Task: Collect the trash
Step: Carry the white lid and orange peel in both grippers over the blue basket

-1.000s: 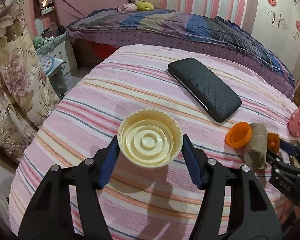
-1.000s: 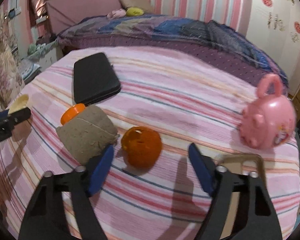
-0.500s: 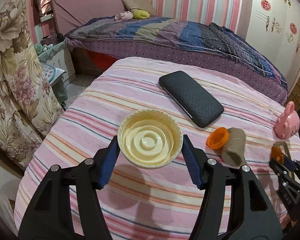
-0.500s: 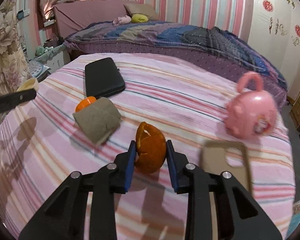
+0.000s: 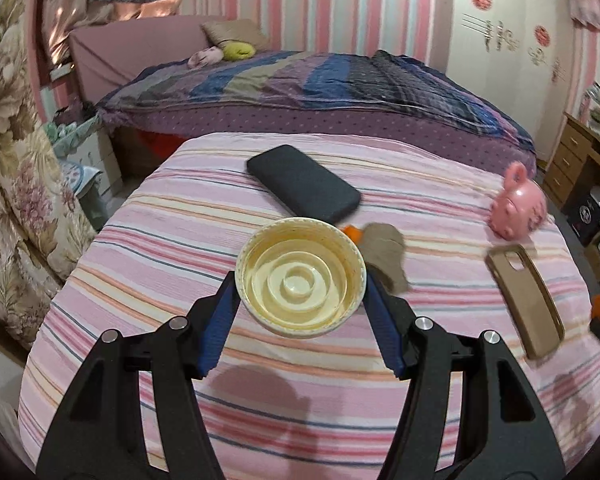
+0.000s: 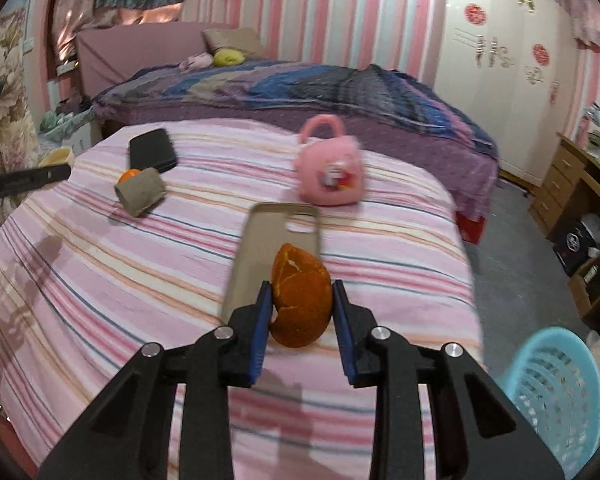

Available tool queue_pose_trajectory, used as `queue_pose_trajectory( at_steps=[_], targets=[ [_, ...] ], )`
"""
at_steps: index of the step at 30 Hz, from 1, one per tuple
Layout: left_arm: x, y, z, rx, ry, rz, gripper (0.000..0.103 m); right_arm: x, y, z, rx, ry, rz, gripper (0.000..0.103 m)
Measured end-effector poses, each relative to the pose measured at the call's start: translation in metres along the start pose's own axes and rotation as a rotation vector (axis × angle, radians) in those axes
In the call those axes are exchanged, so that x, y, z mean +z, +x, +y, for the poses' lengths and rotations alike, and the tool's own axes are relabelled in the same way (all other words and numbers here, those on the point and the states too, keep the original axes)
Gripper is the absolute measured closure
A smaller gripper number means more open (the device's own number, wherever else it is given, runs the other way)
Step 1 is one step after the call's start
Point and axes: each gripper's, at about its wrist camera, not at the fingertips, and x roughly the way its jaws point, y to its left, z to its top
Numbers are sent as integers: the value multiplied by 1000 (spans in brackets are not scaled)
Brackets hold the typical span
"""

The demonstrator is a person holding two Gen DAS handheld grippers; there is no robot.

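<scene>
Both claws have lifted off the striped bedspread (image 6: 148, 288) and swung toward the basket side since a second ago; right jaws went from spread around the peel to clamped on it, and that closing finished in the first half of the second. Right gripper (image 6: 301, 312) now pinches the orange peel (image 6: 300, 300) between its blue pads, peel held above the bed, over the near end of the tan phone case (image 6: 278, 224). Left gripper (image 5: 300, 300) is clamped across the cream plastic lid (image 5: 300, 276), pads on opposite rim edges, lid raised over the bed.

Handling, my read: peel is light, soft, curled, likely to crumple or slide if squeezed on its thin edge, so grip across the domed body as it is now. Lid is light, stiff, smooth-rimmed, may pivot between the pads; a hold across the full width is best.

Further out: brown paper wad (image 6: 140, 192) with an orange cap (image 6: 129, 175) touching it, black case (image 6: 153, 155), pink toy (image 6: 328, 176) left on the bed. Blue basket (image 6: 556, 392) stands on the floor off the bed's corner, probably the drop spot.
</scene>
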Motion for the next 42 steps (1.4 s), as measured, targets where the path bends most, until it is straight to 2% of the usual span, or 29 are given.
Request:
queue_pose_trajectory(
  at_steps=[5,15,21,33,42],
  targets=[
    [-12,-10,-23,-20,43,-19,42,-13,-13,-33,-5,49,-37,73],
    [-31,-32,-85,-62,141,-50,42,-20,-33,-72,-29,55,-52,73],
    [-35,-47,-137,-99,191,-72,42,-32,-53,-122,-96,98,-57,73],
    [-51,-78,-269,-279,256,-113,42,-66,-86,-223,-254,221,-33,73],
    [-81,-89,-357,-395,330,-83,42,-92,-91,-280,-286,273,-6,73]
  ],
)
